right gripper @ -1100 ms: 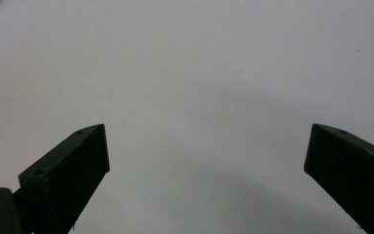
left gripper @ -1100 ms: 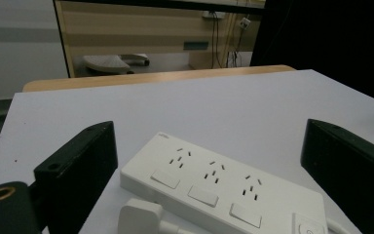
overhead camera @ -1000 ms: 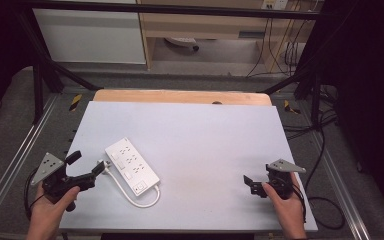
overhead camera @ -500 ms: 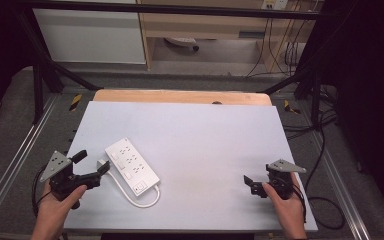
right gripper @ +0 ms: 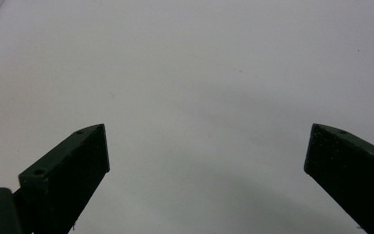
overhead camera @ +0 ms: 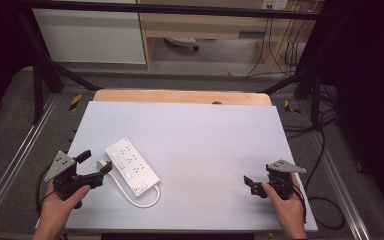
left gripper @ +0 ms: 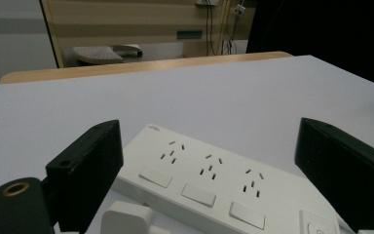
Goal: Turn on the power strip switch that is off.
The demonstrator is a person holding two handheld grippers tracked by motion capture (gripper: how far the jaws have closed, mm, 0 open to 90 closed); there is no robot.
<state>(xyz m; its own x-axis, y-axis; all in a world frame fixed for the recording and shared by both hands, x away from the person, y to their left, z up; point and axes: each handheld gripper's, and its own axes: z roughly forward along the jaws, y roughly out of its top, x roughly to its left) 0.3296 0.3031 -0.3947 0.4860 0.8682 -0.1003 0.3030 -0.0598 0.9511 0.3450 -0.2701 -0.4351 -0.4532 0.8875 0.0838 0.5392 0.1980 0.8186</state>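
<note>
A: Since my left fingers (overhead camera: 94, 166) sit just beside the strip (overhead camera: 132, 165), which hand would you send in?

B: The left. How do the fingers stand?

A: Wide open and holding nothing. In the left gripper view the strip (left gripper: 224, 190) lies between and just ahead of them, the white plug (left gripper: 126, 219) closest to me at the bottom.

B: And the right?

A: My right fingers (overhead camera: 249, 183) are also spread wide and empty, hovering over bare tabletop (overhead camera: 205, 135) near the right front corner, well apart from the strip. The right gripper view has nothing but white surface between them.

B: Where exactly is the strip?

A: Flat on the left front part of the tabletop, sockets up. Its long axis runs on a diagonal in the high view, from the far left end down toward the near right end, where the cord (overhead camera: 142, 200) loops out along the front.

B: So which way does it lie from your left fingers?

A: To their right and slightly ahead. The plug end is the nearest part; the switch end is farthest from me.

B: Does the opening suit the axis?

A: I judge not quite. My fingers open roughly along the strip's length, not across its narrow width, so I would turn the wrist before closing.
</note>
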